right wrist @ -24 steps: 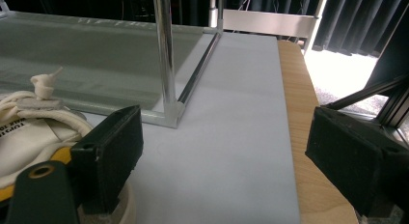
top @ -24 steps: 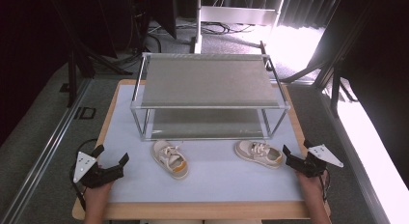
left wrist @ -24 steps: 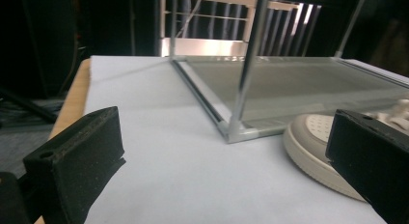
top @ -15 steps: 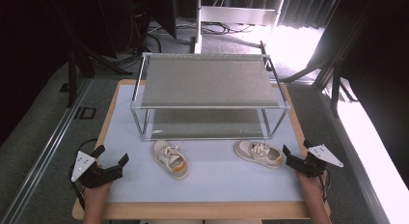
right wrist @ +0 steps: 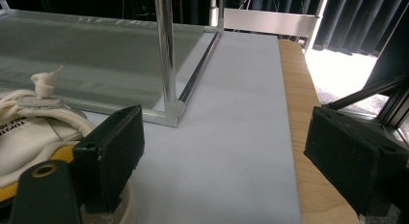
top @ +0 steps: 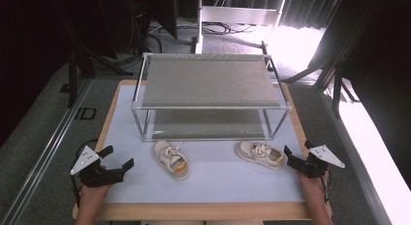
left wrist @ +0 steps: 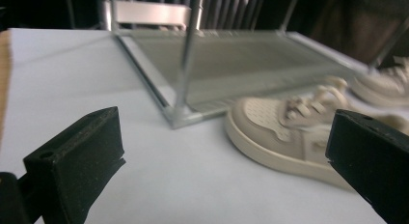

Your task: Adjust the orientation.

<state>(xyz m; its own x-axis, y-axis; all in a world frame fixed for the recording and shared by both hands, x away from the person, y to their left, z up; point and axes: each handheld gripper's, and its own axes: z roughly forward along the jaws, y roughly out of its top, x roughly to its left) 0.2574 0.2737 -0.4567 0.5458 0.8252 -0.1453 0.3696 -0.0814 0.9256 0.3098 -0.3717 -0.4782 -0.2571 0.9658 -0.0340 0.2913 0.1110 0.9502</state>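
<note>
Two grippers sit low at the near edge of the tabletop (top: 121,108), one at each corner. The left gripper (top: 118,157) rests by the near left corner with its jaws spread wide and nothing between them; a grey three-cornered plate rides on top of it. The right gripper (top: 296,154) hangs at the near right corner, its jaws likewise apart and empty, the left jaw just beside the heel of the right-hand shoe (top: 260,154).

A little farther in, two small beige sneakers with white laces lie on the white surface, well apart from each other. The left-hand shoe (top: 171,159) sits nearer the middle, angled, with a tan-yellow patch at its near end. In the left gripper view that shoe (left wrist: 289,132) lies ahead between the jaws.

Beyond the shoes stands a two-tier metal shoe rack (top: 208,82) with grey shelves, both bare, reaching toward the far edge.
</note>
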